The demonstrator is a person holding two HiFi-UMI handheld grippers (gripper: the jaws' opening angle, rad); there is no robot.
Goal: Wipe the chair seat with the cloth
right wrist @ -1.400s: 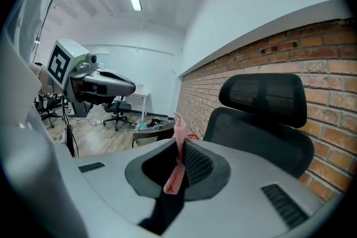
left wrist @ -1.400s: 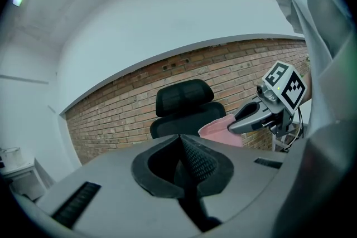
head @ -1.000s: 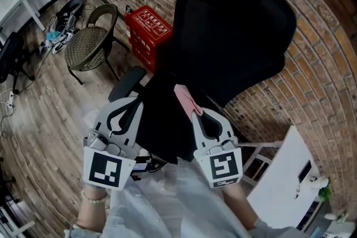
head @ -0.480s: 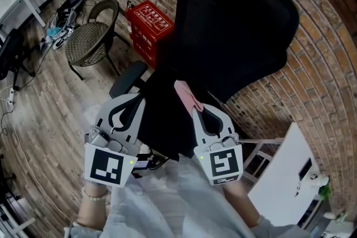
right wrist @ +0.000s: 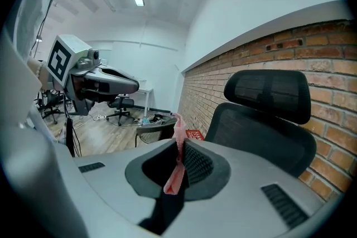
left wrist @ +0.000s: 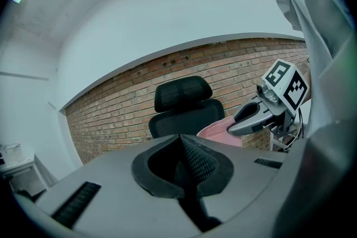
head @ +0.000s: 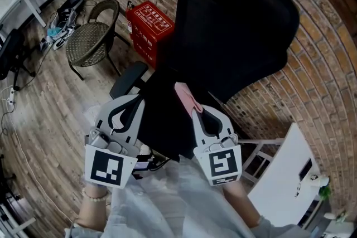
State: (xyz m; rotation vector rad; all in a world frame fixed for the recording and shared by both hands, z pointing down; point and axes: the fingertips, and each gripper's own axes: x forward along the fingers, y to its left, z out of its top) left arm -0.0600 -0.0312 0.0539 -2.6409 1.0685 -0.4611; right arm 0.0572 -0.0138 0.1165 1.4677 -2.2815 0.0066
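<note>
Wicker chair (head: 89, 39) stood far left on the plank floor (head: 39, 108), with a tangle of cables (head: 60, 24) just behind it. Red box (head: 149, 24) sat against the brick wall (head: 329, 92), between the wicker chair and the black chair (head: 240, 30).

Left gripper (head: 135, 101) was held low, just beside the armrest (head: 127, 81) at the near left edge of the seat (head: 162, 125). Its own view showed the jaws closed together, ribbed pads meeting, nothing between them.

Cloth (head: 187, 96), pink, was pinched between the jaws of the right gripper (head: 195, 111). A strip stuck out past the tips, and a fold hung down in the hollow behind the pads. From the head view it lay against the black where seat meets backrest. Whether it touched the seat could not be told.

Right gripper was level with the left, apart from it, with the dark seat between the two. Both pointed toward the backrest, the marker cubes nearest the person.

White table (head: 279, 175) stood lower right, close to the wall.
</note>
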